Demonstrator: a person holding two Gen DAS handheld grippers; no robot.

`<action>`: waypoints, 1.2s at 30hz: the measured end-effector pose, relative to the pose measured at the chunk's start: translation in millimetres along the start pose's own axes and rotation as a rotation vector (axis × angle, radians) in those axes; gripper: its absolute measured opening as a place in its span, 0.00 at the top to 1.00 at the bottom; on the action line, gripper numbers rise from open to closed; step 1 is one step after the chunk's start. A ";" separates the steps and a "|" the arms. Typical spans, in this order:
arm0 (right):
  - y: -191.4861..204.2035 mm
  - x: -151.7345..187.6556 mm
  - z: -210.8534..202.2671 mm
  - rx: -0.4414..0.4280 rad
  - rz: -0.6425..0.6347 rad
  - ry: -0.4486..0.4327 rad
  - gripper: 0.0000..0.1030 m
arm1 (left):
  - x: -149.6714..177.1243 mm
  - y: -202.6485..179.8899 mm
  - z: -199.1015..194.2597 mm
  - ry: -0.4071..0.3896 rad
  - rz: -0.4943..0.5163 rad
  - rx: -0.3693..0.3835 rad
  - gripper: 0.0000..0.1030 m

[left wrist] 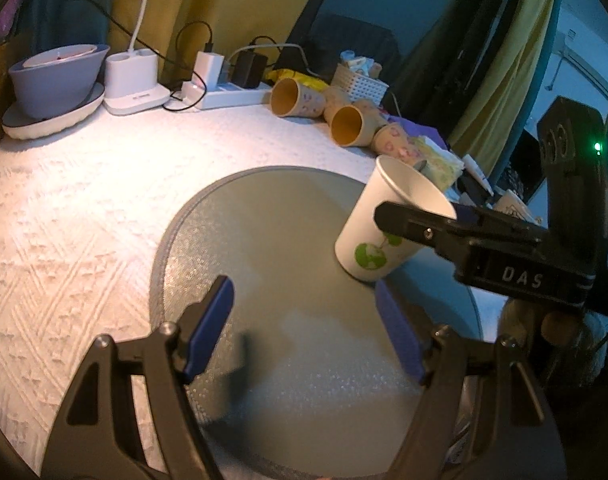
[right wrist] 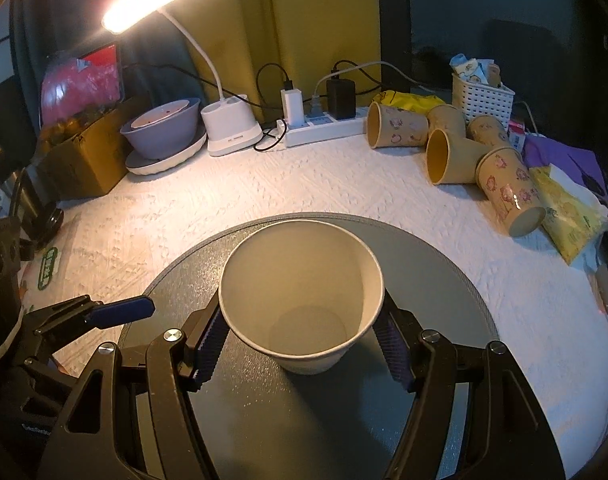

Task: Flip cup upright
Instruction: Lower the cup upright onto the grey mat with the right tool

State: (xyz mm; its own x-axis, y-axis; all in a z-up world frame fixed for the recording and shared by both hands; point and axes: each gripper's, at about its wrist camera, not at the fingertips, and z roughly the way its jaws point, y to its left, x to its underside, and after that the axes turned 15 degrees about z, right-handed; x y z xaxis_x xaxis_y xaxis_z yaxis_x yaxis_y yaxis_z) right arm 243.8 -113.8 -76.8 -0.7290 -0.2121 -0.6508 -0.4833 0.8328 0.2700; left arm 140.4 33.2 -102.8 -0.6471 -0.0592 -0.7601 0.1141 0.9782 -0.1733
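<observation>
My right gripper clamps white cup, mouth up, on grey mat; left gripper spread, holding nothing.

We had a lit desk lamp at the table's back edge, right beside a purple bowl on a white plate. A power strip sat mid-back, and brown paper cups lay tipped near a white basket toward the back right corner.
</observation>
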 end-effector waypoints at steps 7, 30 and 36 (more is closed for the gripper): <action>0.4 6.6 -5.9 0.016 0.015 -0.013 0.31 | 3.8 -1.0 -7.3 -0.005 0.007 -0.027 0.27; 7.4 38.5 -35.4 0.062 0.023 -0.034 0.28 | 21.3 -24.4 -44.3 -0.050 0.067 -0.063 0.26; 6.2 51.6 -48.5 0.064 0.027 -0.042 0.28 | 27.9 -36.2 -57.3 -0.060 0.087 -0.074 0.26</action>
State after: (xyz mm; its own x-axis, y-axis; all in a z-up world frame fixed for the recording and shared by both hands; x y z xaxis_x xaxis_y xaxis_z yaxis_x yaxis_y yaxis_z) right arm 179.7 -144.4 -74.3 -0.7196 -0.1688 -0.6735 -0.4310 0.8691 0.2427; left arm 75.1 7.5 -81.8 -0.5906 0.0167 -0.8068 0.1102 0.9921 -0.0602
